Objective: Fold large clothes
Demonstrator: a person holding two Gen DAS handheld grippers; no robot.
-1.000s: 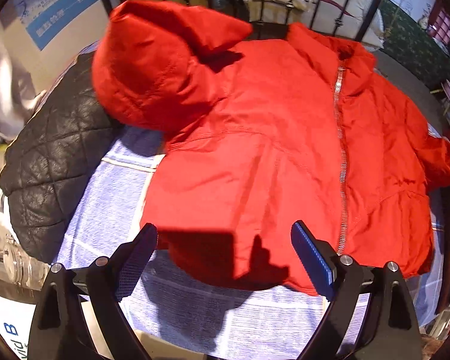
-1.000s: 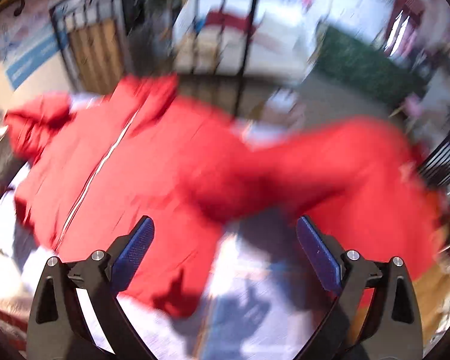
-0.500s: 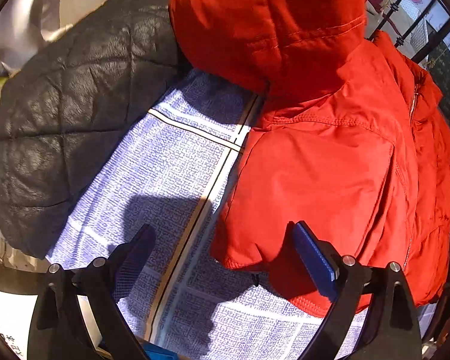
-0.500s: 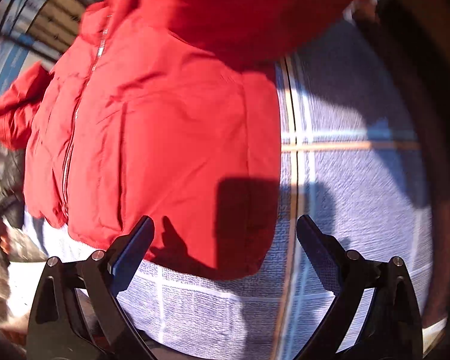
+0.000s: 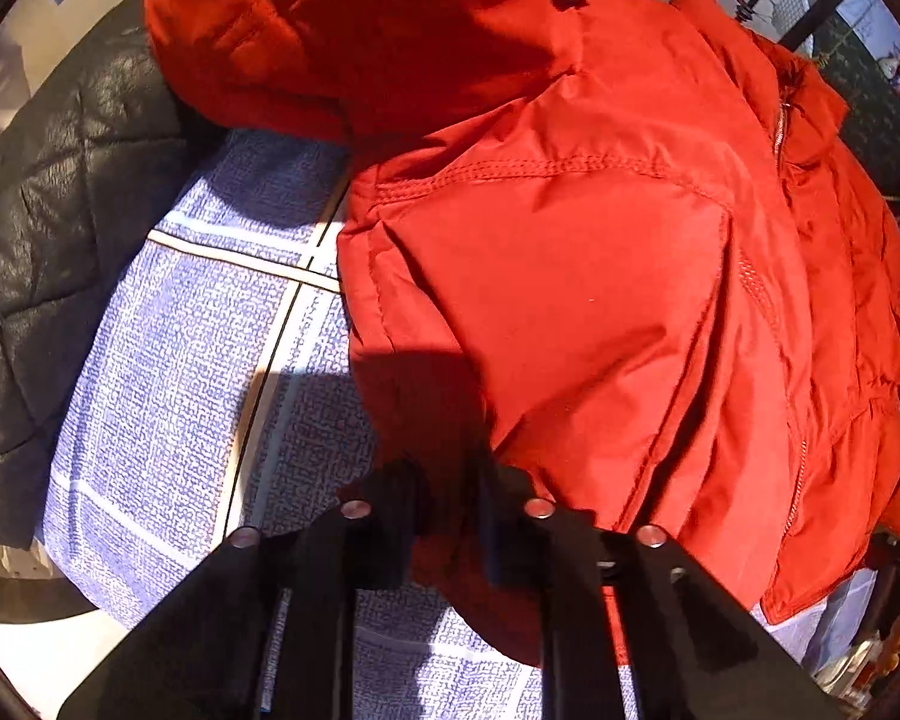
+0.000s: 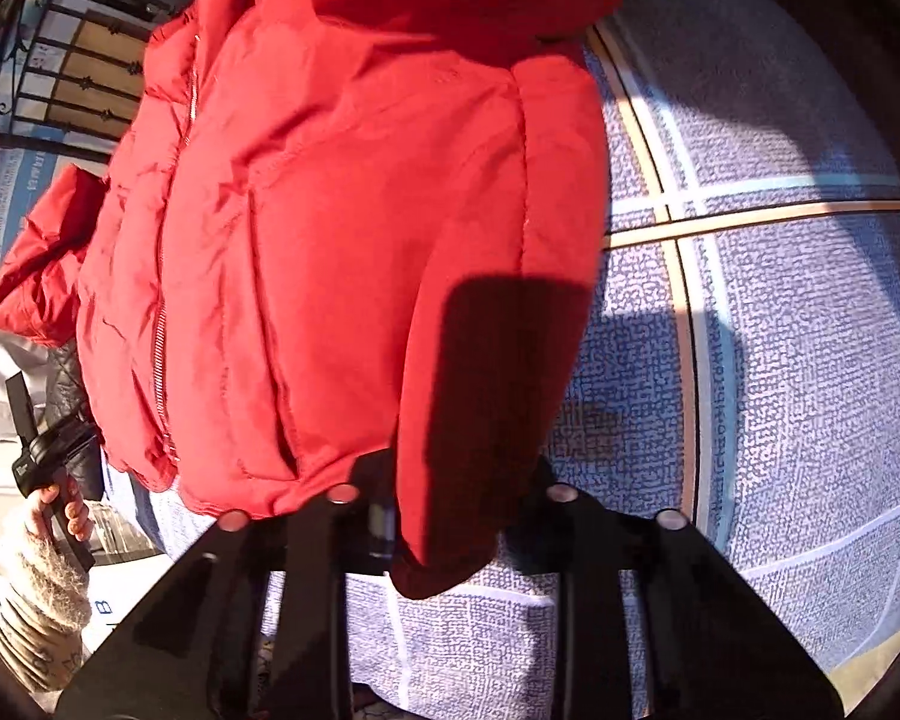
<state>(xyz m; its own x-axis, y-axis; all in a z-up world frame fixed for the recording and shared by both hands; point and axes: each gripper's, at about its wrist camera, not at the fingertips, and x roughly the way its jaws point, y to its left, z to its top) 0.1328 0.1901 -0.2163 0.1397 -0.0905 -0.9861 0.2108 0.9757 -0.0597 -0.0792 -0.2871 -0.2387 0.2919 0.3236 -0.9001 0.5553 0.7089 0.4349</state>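
A blue checked cloth [image 5: 168, 372] covers the table, and the red puffer jacket [image 5: 570, 276] lies spread across it, front zipper [image 6: 161, 354] up, one sleeve folded over its upper part. A black quilted jacket [image 5: 48, 228] lies at the cloth's edge, touching the red one. The left gripper [image 5: 444, 516] has just closed its jaws onto the jacket's hem corner; the right gripper [image 6: 450, 516] has likewise just closed, pinching the opposite hem corner. A person's hand [image 6: 54, 504] grasps a black handle nearby.

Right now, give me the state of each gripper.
Left gripper: just closed on the red jacket hem.
Right gripper: just closed on the jacket's other hem corner.
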